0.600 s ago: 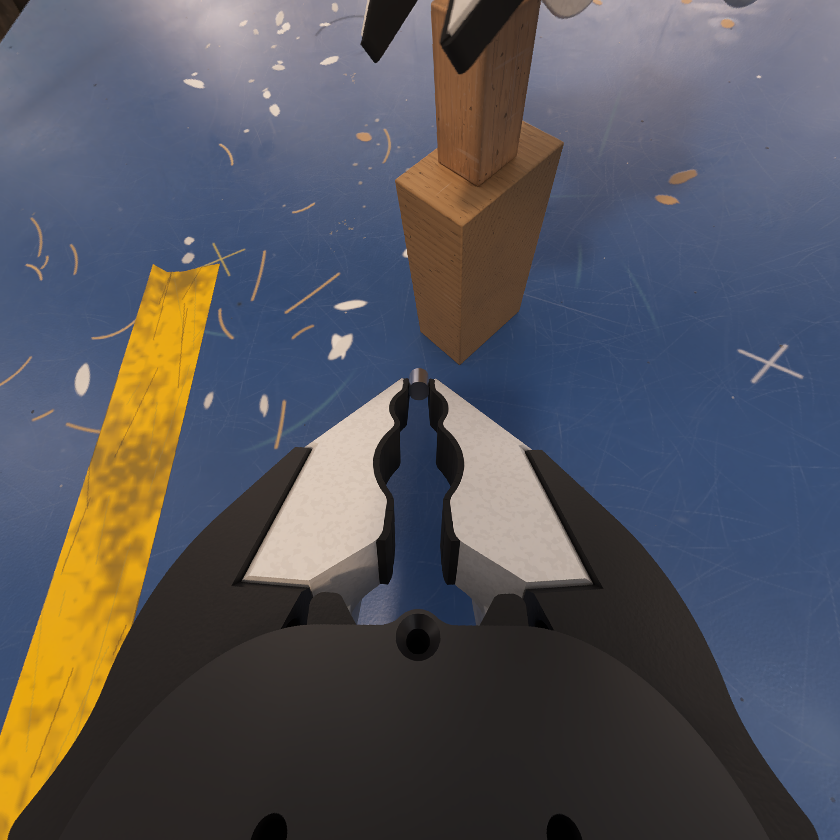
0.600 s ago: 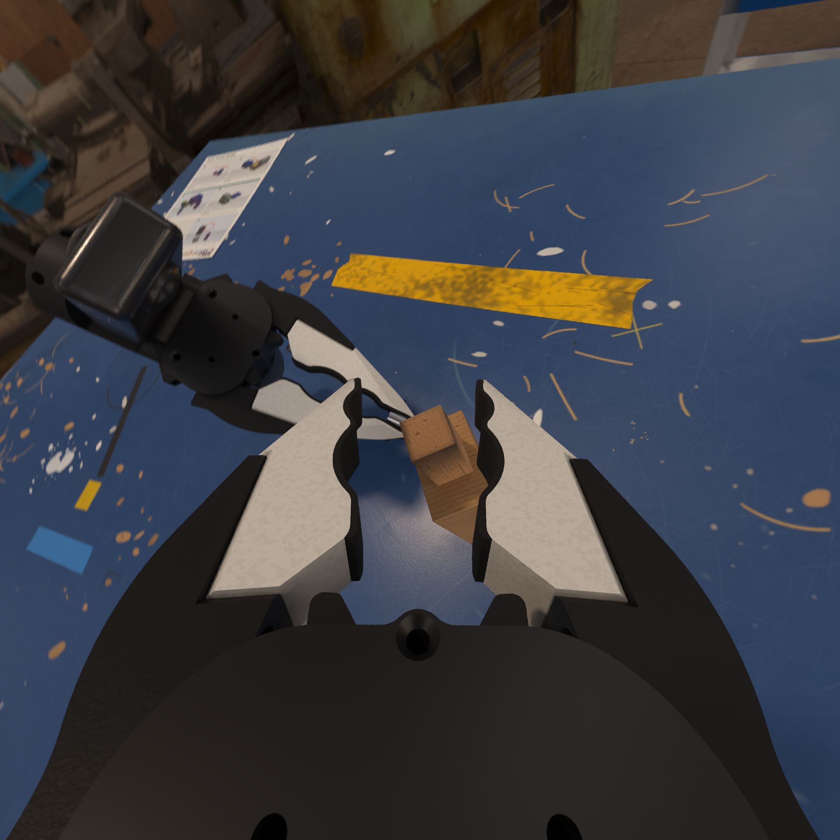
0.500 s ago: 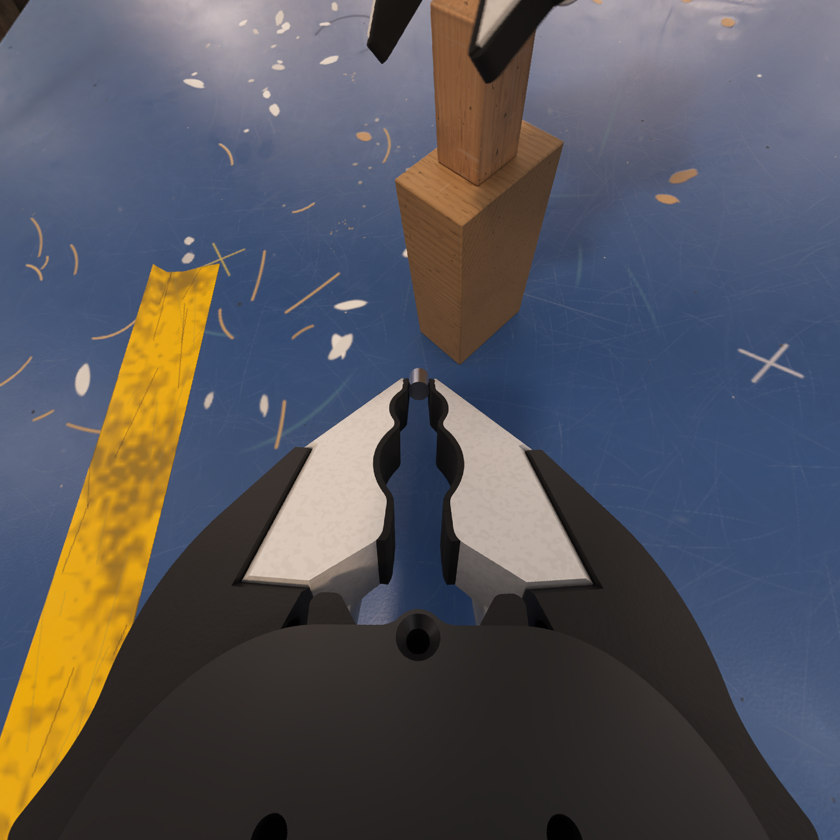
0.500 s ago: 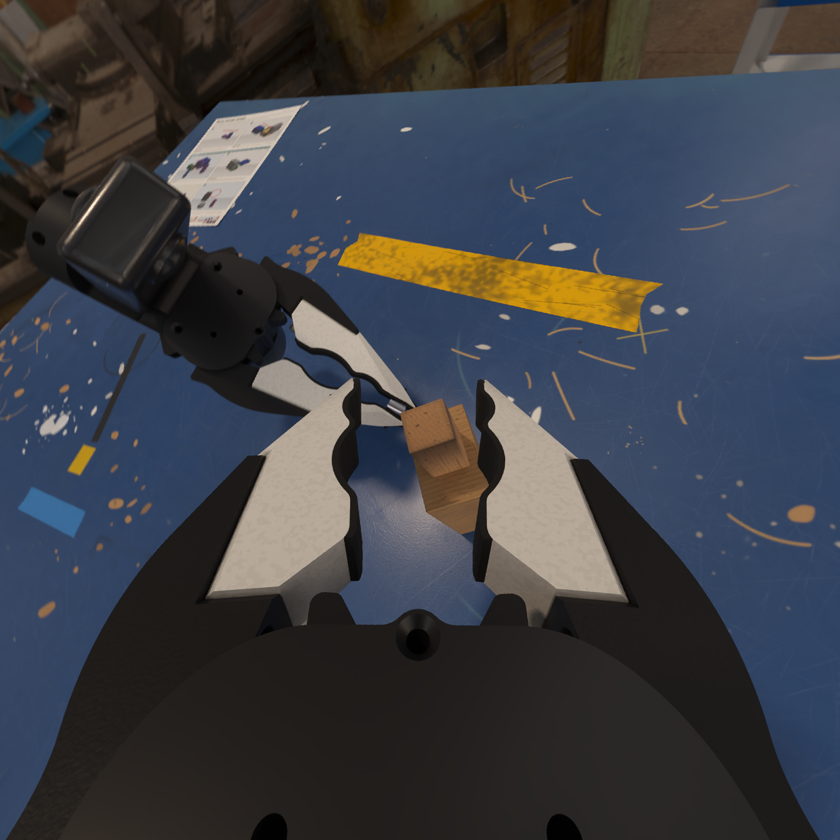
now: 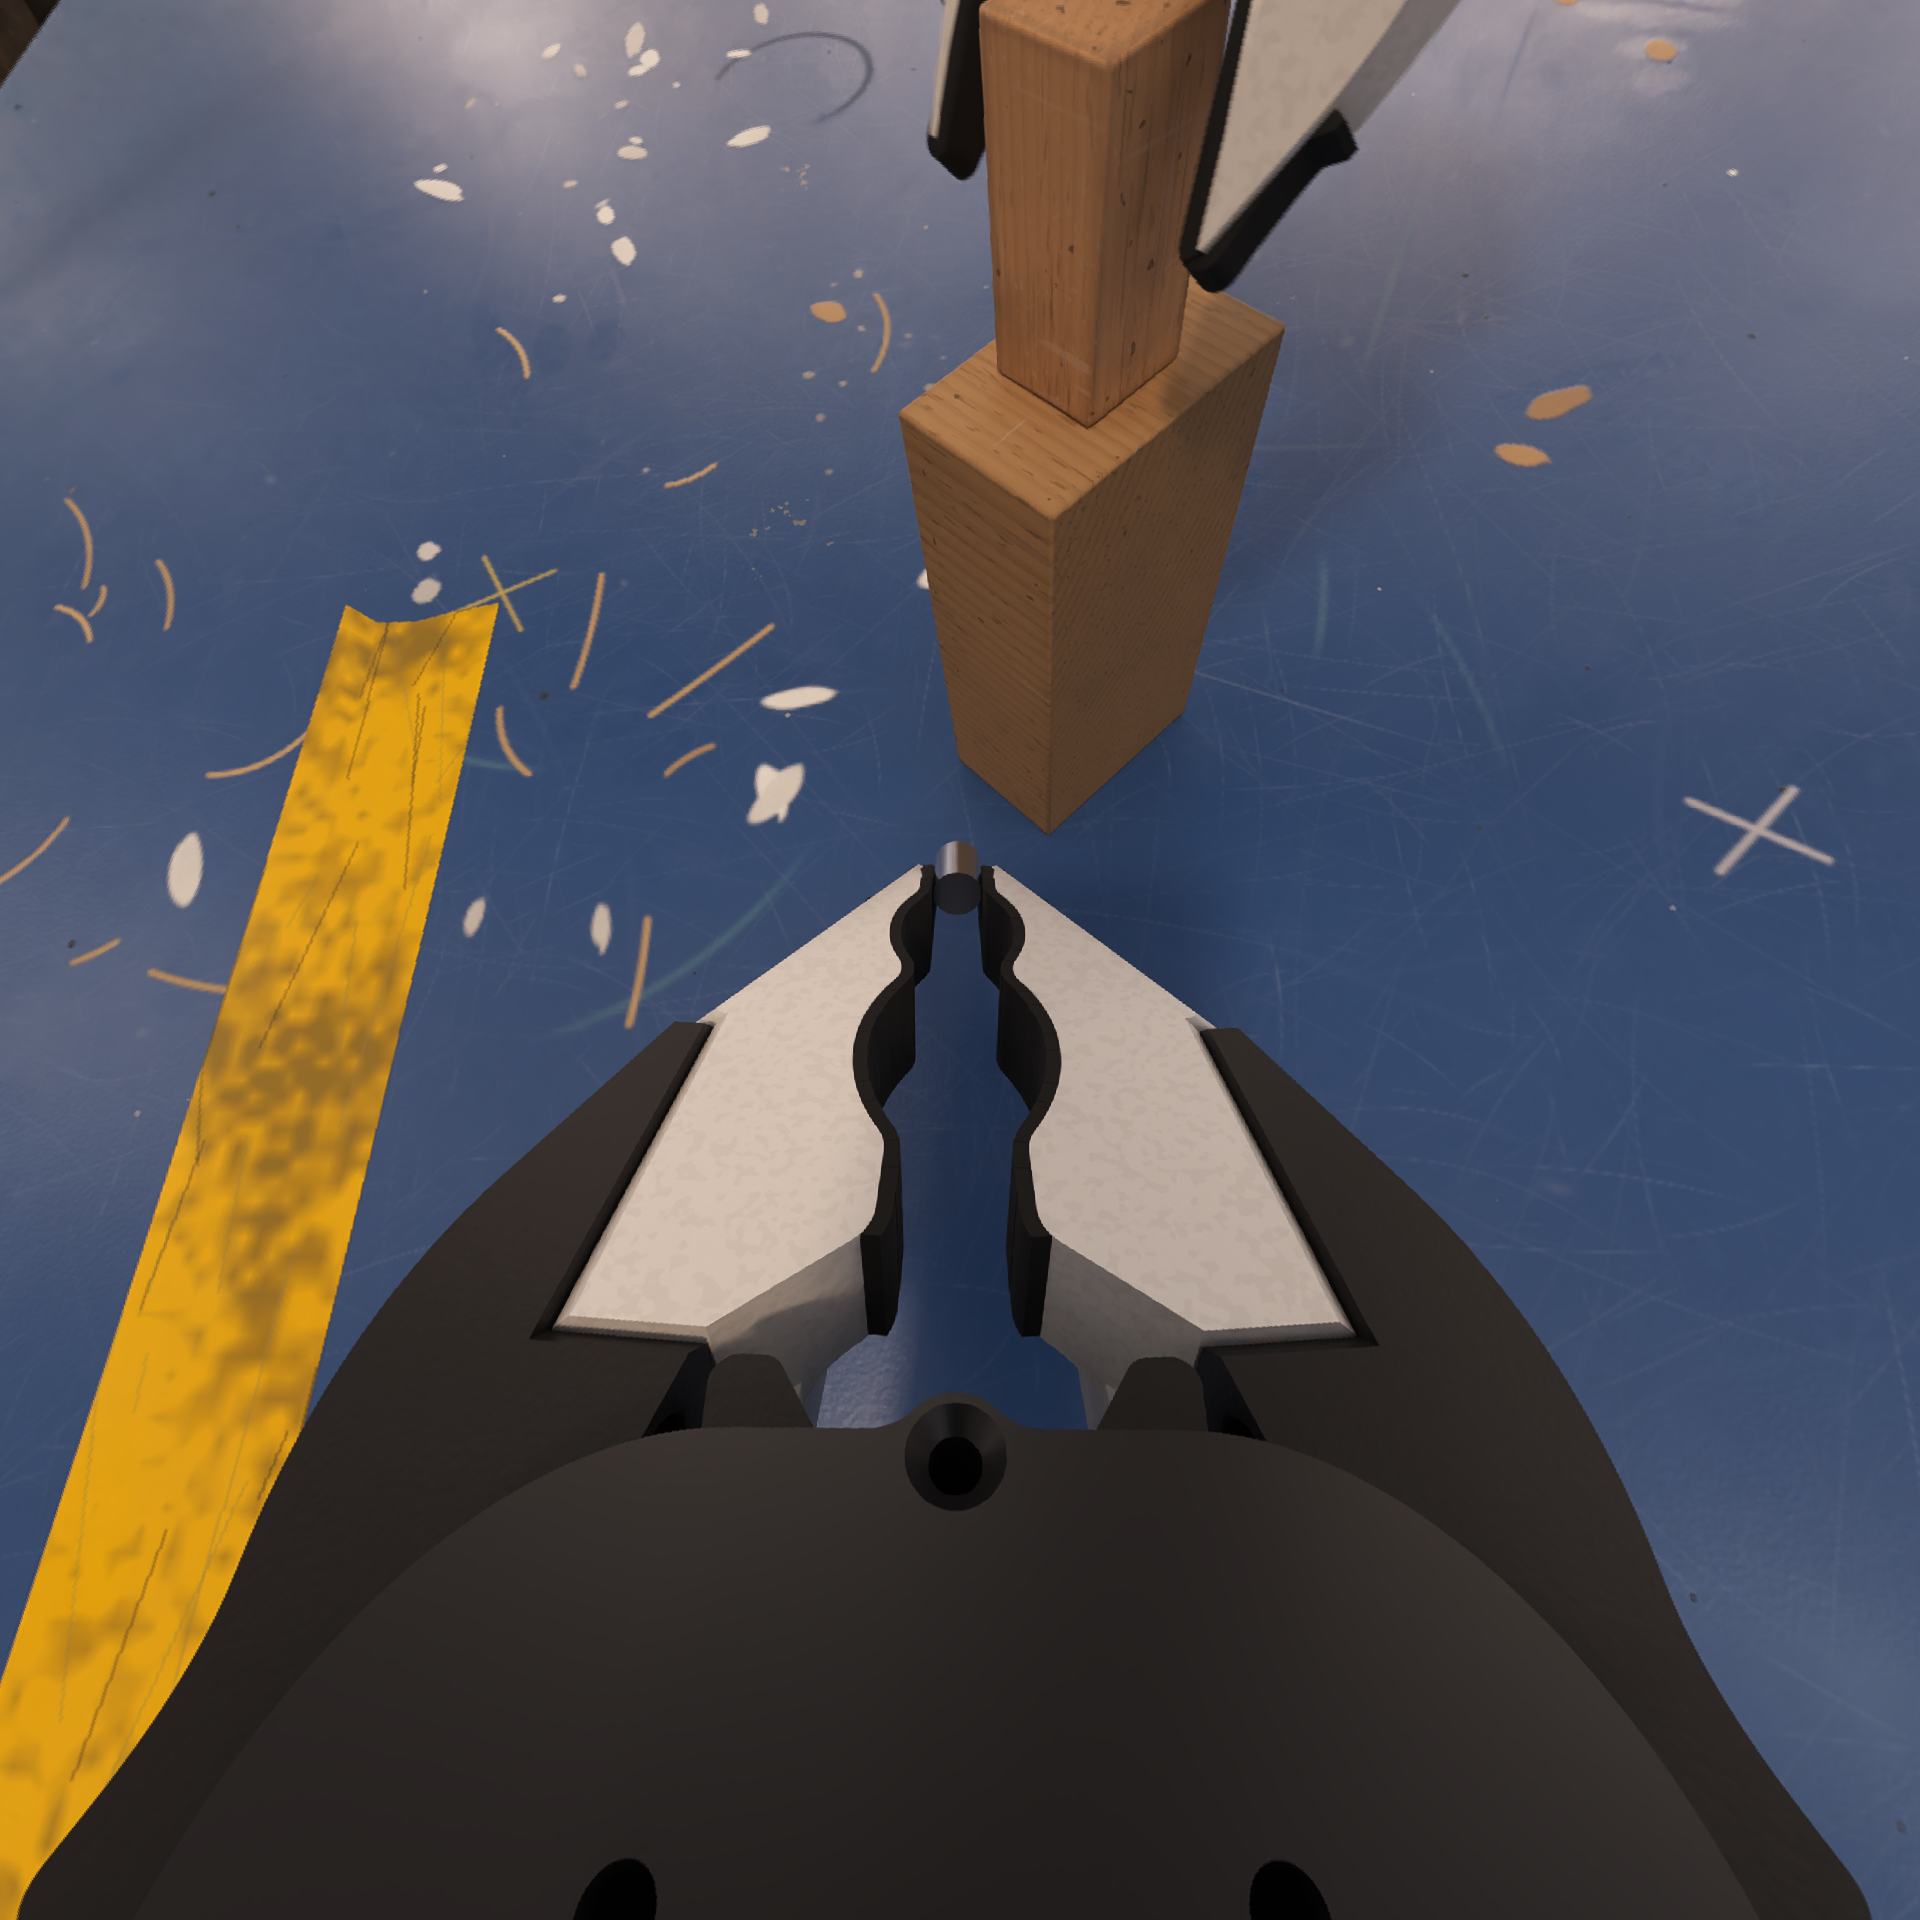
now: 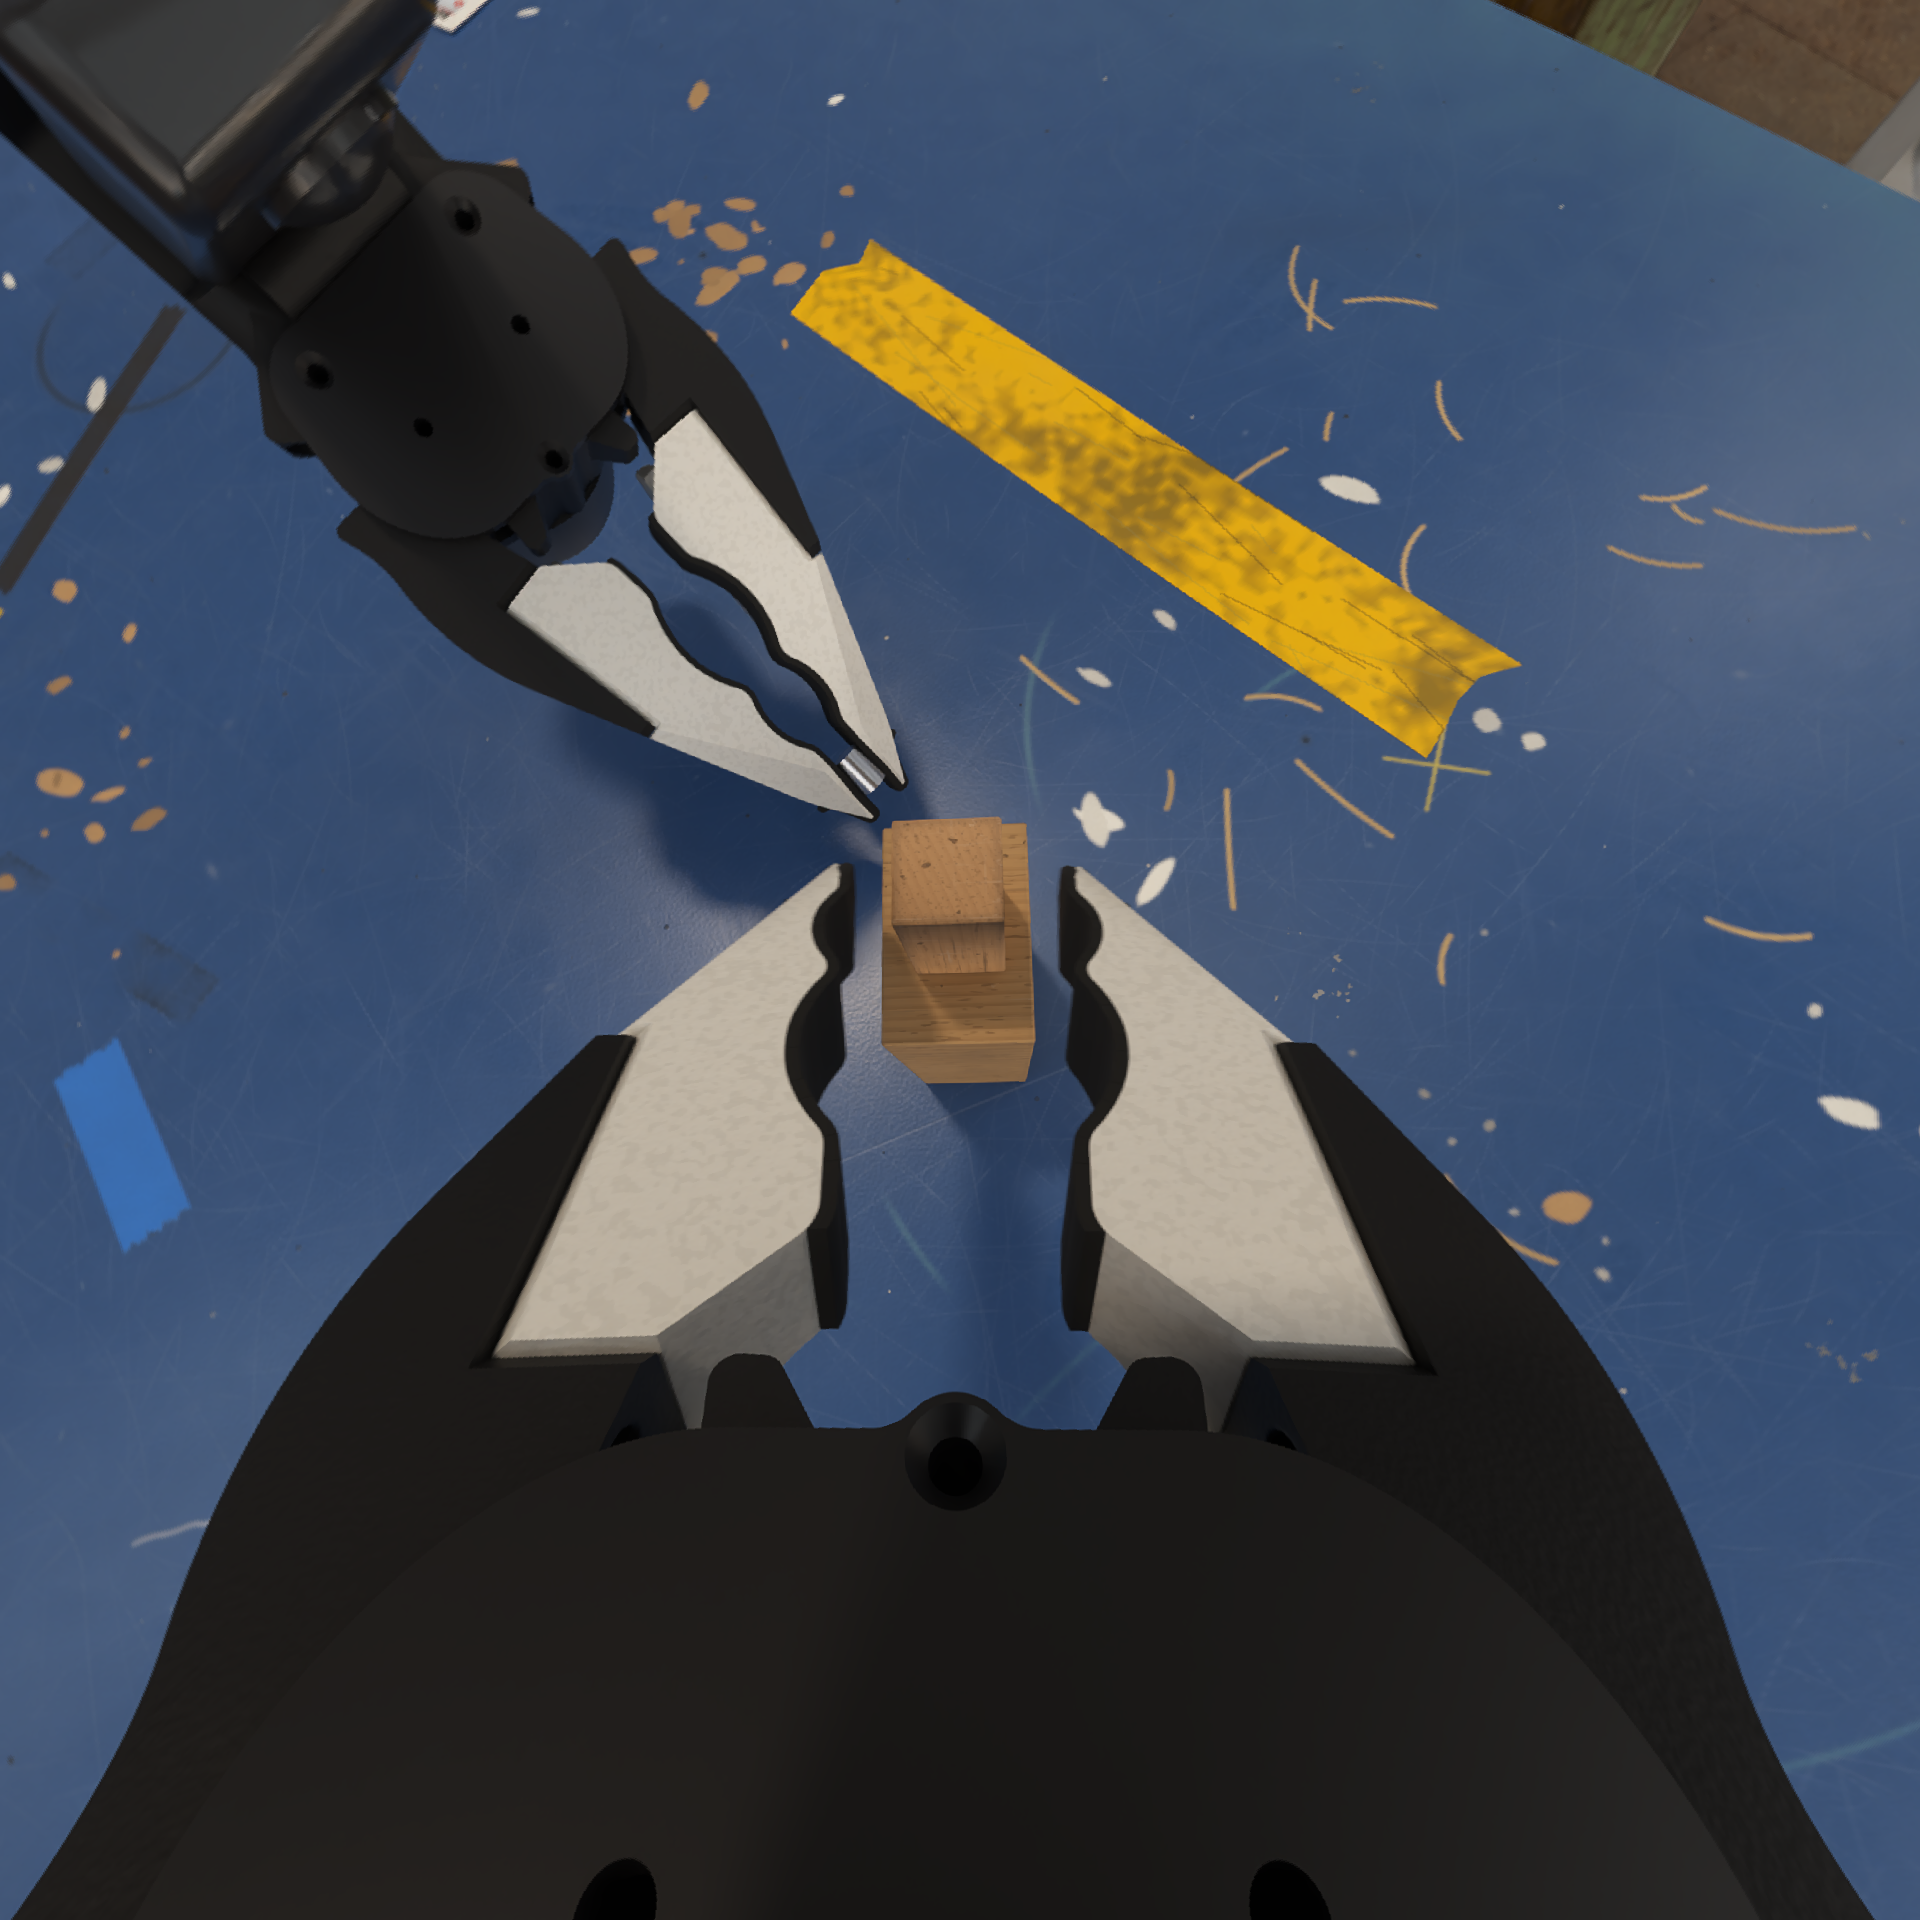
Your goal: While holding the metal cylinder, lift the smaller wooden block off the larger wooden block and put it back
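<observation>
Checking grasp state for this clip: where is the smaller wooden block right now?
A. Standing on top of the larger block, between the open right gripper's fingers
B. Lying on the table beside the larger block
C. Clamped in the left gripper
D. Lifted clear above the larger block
A: the smaller wooden block stands on the larger wooden block, with the right gripper open around it.

Left gripper (image 5: 956, 883) tilted downward, fingers nearly closed and pinching at their tips, right gripper (image 6: 956, 883) pointing steeply down, fingers spread wide apart, touching nothing
</observation>
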Controlling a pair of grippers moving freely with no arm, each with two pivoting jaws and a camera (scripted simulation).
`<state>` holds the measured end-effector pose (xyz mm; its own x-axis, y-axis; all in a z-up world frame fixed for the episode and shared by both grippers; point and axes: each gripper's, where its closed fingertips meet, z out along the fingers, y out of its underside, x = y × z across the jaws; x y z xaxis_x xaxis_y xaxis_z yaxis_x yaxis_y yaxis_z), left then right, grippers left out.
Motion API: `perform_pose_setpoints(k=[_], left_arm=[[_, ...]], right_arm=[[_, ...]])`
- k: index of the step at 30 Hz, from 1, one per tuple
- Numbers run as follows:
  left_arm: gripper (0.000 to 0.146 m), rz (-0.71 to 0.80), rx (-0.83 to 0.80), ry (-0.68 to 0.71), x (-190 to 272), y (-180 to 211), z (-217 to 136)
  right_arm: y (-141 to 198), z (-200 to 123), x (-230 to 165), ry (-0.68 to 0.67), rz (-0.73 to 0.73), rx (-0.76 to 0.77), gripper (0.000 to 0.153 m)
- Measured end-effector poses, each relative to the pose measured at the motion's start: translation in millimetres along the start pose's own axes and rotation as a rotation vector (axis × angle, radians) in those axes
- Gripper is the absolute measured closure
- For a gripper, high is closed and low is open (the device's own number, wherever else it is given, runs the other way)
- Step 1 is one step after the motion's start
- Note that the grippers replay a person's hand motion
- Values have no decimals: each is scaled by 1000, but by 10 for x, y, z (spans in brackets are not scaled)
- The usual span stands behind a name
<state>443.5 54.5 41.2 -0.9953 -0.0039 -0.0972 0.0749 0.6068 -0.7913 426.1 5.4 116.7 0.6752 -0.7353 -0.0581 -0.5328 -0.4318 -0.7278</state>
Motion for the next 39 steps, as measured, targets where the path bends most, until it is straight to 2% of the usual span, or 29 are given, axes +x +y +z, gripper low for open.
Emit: perform_pose_setpoints(k=[4,15,24,32,35,39], left_arm=[[139,-3,2,1,1,0,1],[139,-9,4,6,2,1,4],[139,-12,5,7,2,3,5],[139,-12,4,9,1,3,6],[139,-12,4,8,2,3,6],[139,-13,5,9,2,3,7]], right_arm=[[-24,-15,-27,-22,-27,0,133],[-60,-17,-23,-22,-97,-12,133],[-178,28,4,-2,80,84,133],[-81,9,-63,-88,-58,18,132],[-7,3,-66,-103,-101,-32,113],[47,-18,-94,-121,-163,-71,108]])
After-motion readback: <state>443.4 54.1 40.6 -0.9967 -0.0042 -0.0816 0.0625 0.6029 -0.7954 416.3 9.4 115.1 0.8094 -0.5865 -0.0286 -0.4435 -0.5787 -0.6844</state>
